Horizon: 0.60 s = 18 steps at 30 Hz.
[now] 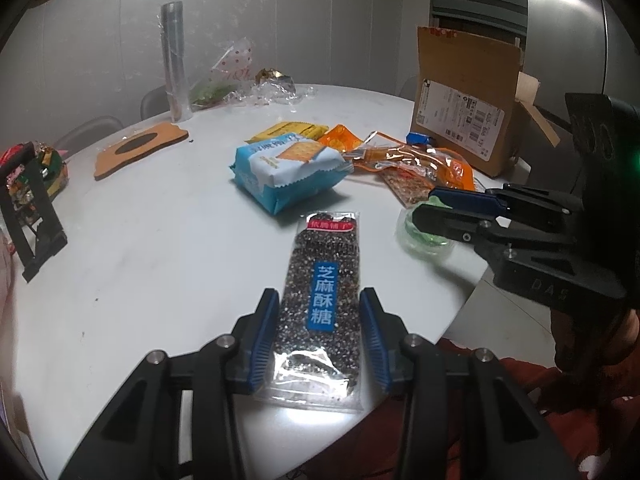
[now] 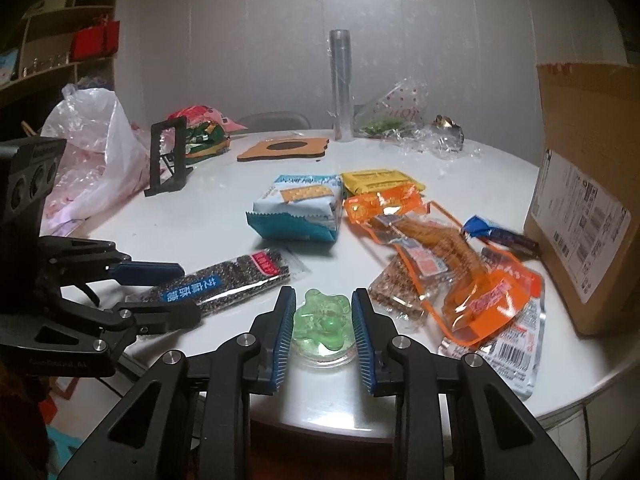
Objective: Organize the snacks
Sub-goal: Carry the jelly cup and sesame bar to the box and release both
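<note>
Two handheld tools worked over a round white worktop (image 2: 224, 216) scattered with snacks. At the far left of the right wrist view lay a crumpled plastic bag (image 2: 86, 152), and beside it a black stand (image 2: 168, 158) stood in front of a colourful snack bag (image 2: 200, 128). The left tool (image 1: 319, 310) was released, its blue pads set on either side of a black sesame candy pack (image 1: 322, 292) that lay flat near the worktop's front edge; whether the pads touched the wrapper could not be told. Behind that pack sat a blue cracker packet (image 1: 286, 174), with a yellow packet (image 1: 288, 130) just behind it and a brown mat (image 1: 138, 150) farther back to the left. A tall clear tube (image 1: 174, 60) stood upright near the far edge. To the right, the right tool (image 2: 323, 312) was also spread apart, its pads flanking a green jelly cup (image 2: 323, 322) at the near edge, seemingly close to or against its sides. Right of the cup lay an orange snack bag (image 2: 460, 264) overlapping a seeded bar (image 2: 394, 288) and a clear barcode-printed pack (image 2: 516, 340). A small blue wrapper (image 2: 496, 234) lay just beside an open cardboard box (image 2: 584, 184) at the far right.
</note>
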Motion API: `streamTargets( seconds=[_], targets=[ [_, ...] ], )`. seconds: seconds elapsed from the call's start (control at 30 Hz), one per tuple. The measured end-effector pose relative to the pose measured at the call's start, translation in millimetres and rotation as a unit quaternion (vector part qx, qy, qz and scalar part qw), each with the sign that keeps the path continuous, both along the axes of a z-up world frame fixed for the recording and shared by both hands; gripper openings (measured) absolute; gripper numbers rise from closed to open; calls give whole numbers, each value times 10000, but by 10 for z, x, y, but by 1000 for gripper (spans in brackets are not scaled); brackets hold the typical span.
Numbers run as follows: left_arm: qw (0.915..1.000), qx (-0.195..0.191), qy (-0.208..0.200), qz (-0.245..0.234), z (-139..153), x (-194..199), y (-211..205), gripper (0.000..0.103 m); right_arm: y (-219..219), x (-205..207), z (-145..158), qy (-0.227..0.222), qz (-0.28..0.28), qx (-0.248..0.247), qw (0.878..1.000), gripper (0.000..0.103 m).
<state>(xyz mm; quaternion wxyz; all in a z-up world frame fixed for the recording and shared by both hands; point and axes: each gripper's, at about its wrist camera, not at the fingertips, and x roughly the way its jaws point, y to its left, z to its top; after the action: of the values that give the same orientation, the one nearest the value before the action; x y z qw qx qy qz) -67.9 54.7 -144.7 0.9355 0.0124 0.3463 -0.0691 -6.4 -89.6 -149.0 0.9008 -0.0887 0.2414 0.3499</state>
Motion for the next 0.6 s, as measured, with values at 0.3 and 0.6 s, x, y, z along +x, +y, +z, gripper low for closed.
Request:
streamTargets(
  seconds=[0.3, 0.6],
  targets=[
    [9996, 15, -287, -53, 229, -131, 1, 38, -68, 29, 176, 3, 372, 80, 9993, 24],
    [9955, 215, -924, -27, 831, 7, -21, 38, -191, 184, 847, -365, 678, 114, 9970, 24]
  ],
)
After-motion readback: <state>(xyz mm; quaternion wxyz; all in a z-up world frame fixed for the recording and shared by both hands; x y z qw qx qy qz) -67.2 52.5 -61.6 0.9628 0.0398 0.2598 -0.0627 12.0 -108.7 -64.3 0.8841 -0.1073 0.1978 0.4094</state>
